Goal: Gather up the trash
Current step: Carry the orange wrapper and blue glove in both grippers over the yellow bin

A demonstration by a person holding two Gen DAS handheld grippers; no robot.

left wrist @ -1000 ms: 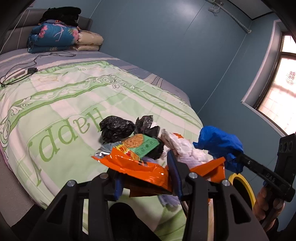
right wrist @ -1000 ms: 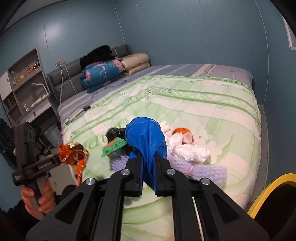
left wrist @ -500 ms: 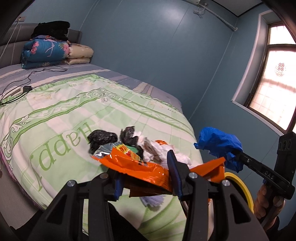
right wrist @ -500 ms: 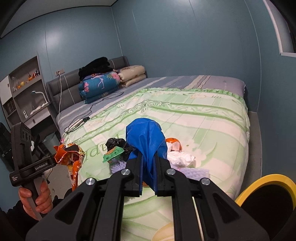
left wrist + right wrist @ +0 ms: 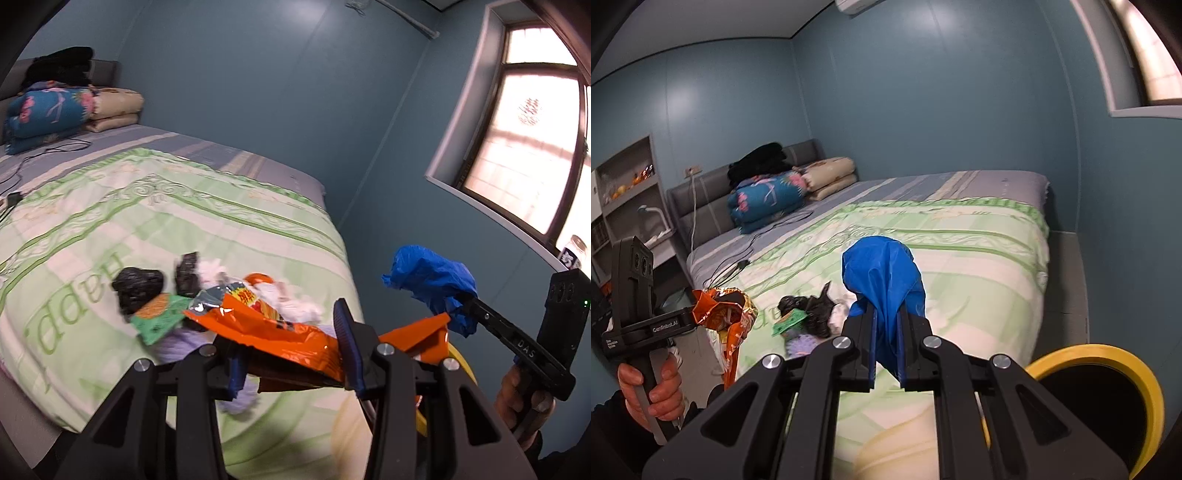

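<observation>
The left tool (image 5: 291, 350) is gripping a light, crinkly orange wrapper (image 5: 273, 325) mid-body; the right tool (image 5: 886, 325) is clenching a limp blue bag (image 5: 882, 273) by a fold, both above the bed (image 5: 979, 266) near the yellow bin (image 5: 1108, 376).

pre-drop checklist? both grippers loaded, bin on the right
1. Left gripper clamped on orange snack bag: ok.
2. Right gripper shut on blue plastic bag: ok.
3. Yellow-rimmed bin in view: ok.
4. Bin mouth clear: cannot tell, the inside is dark.
5. Either load over the bin: not ok.
6. Trash pile left on the bed: not ok.
</observation>
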